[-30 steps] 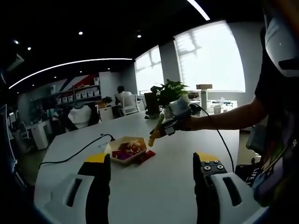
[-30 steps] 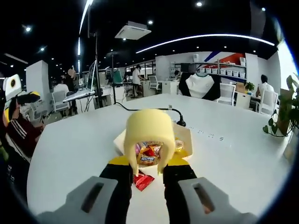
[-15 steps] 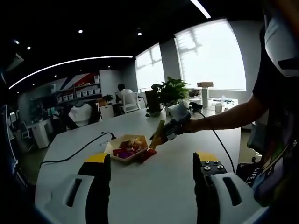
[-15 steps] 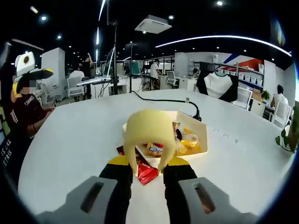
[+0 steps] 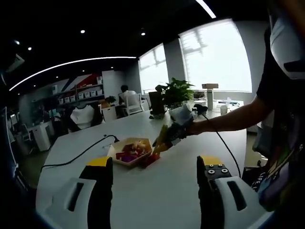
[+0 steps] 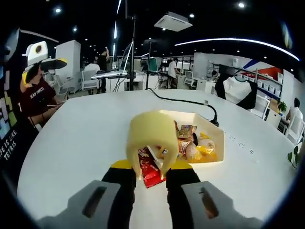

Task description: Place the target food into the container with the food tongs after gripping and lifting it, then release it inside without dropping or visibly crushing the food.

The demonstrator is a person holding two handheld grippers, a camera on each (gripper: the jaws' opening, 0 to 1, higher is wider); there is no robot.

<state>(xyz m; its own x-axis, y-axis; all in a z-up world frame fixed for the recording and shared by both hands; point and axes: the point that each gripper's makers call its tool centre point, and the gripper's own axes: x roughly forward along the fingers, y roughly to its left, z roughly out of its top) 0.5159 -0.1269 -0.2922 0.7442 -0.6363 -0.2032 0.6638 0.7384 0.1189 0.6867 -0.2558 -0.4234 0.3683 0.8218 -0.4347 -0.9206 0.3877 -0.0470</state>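
The right hand-held gripper (image 6: 148, 175) clamps soft yellow food tongs (image 6: 151, 138) (arched) over a glossy red snack packet (image 6: 150, 172) on the smooth white worktop (image 6: 76, 143), beside the hexagonal container (image 6: 217, 138). The left hand-held gripper (image 5: 155, 179) gapes, holding nothing.

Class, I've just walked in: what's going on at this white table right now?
A person holds a gripper in each hand. The right gripper clamps yellow food tongs, whose tips hover over a red snack packet lying on the white table just outside a white container of wrapped snacks. Nothing is lifted yet. The left gripper waits back from the container, jaws apart and empty.
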